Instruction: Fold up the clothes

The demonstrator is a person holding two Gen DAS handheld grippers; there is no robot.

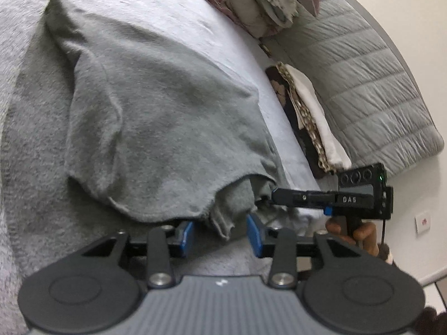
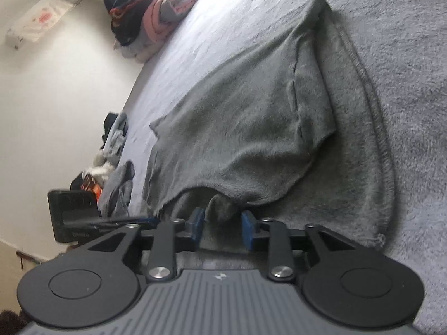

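A grey fleecy garment (image 1: 167,117) lies spread on the bed, its near edge lifted into a loose arch. My left gripper (image 1: 220,234) is open at that edge; a hanging fold of the cloth sits between the blue pads (image 1: 187,234) without being pressed. In the right wrist view the same garment (image 2: 251,128) stretches away from my right gripper (image 2: 223,226), which is shut on a bunched fold of its near edge. From the left wrist view the right gripper (image 1: 275,195) reaches under the garment's edge from the right, held by a hand (image 1: 360,234).
A grey fleece blanket (image 2: 405,111) lies under the garment on a pale sheet (image 1: 212,28). A quilted grey duvet (image 1: 363,83), a folded stack (image 1: 307,117) and a clothes pile (image 1: 251,0) line the far side. More clothes (image 2: 156,14) and a loose heap (image 2: 114,145) sit by the wall.
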